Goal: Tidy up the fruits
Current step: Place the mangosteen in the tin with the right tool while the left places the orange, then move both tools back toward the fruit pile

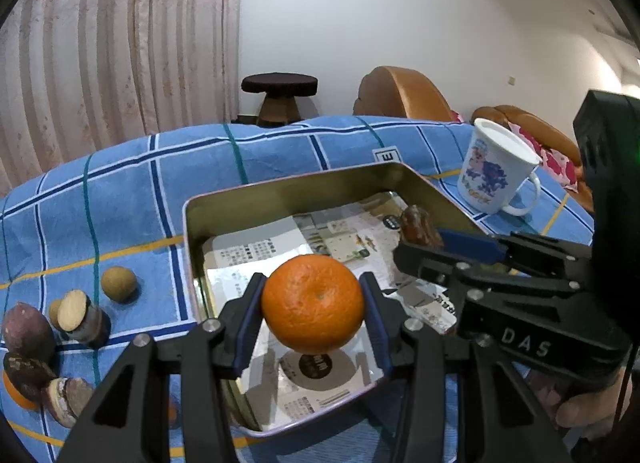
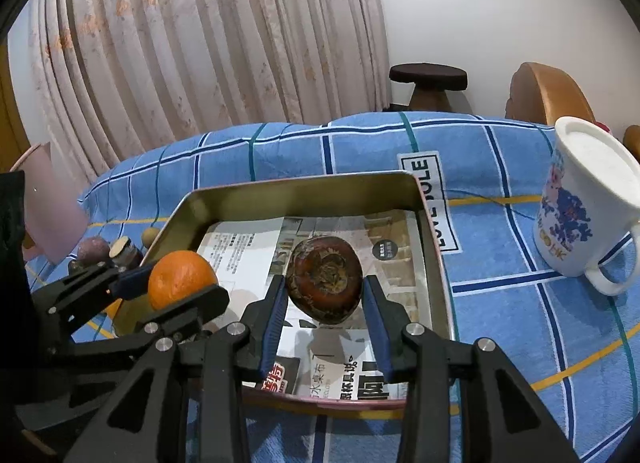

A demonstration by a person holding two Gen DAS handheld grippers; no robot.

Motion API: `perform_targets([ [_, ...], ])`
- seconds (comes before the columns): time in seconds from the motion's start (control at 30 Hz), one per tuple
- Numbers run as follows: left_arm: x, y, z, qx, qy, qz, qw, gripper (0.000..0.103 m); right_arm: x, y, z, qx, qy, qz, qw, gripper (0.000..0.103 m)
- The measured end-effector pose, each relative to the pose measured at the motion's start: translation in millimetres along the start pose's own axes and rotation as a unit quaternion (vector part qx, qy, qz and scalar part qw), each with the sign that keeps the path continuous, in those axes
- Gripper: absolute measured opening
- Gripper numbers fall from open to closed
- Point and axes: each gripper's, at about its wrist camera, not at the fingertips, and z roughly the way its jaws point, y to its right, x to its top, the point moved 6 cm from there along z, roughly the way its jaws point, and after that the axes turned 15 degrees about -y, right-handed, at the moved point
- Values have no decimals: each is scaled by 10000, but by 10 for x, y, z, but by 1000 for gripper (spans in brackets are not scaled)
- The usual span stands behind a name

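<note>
Left hand-held gripper [image 1: 314, 313]: clamped on round orange mandarin [image 1: 313, 303] above rectangular metal tin [image 1: 280, 191].
Right hand-held gripper [image 2: 326, 309]: clamped on dark brown wrinkled fruit [image 2: 325, 279].

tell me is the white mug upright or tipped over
Upright. The white mug stands on its base on the blue checked cloth, mouth up, beside the metal tin.

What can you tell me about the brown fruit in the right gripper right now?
The brown fruit is a rounded, glossy reddish-brown piece with a rough, darker scarred patch on the face toward the camera. It hangs clamped between the blue pads of the right gripper, held above the paper-lined metal tin, not touching the lining. Only the pads touch it. Its kind I cannot tell.
</note>
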Motion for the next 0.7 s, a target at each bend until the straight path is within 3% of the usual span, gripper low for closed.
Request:
perform_targets([
  [0.17, -14, 2, -49, 100, 78, 7, 9999, 53, 8, 18, -8, 21, 11, 83, 10000, 46],
  [0.37, 23, -21, -283, 212, 517, -80, 9984, 94, 26, 87, -72, 352, 135, 357, 9987, 54],
  [0.43, 28, -35, -401, 365, 739, -132, 9965, 103, 32, 95, -123, 387, 285, 403, 9980, 67],
  [0.53, 19, -103, -548, 545, 966, -202, 9936, 103, 46, 119, -236, 349, 592, 465, 9965, 69],
  [0.7, -79, -422, -643, 641, 942, -609, 9916, 103, 26, 163, -339, 182, 875, 568, 9944, 69],
])
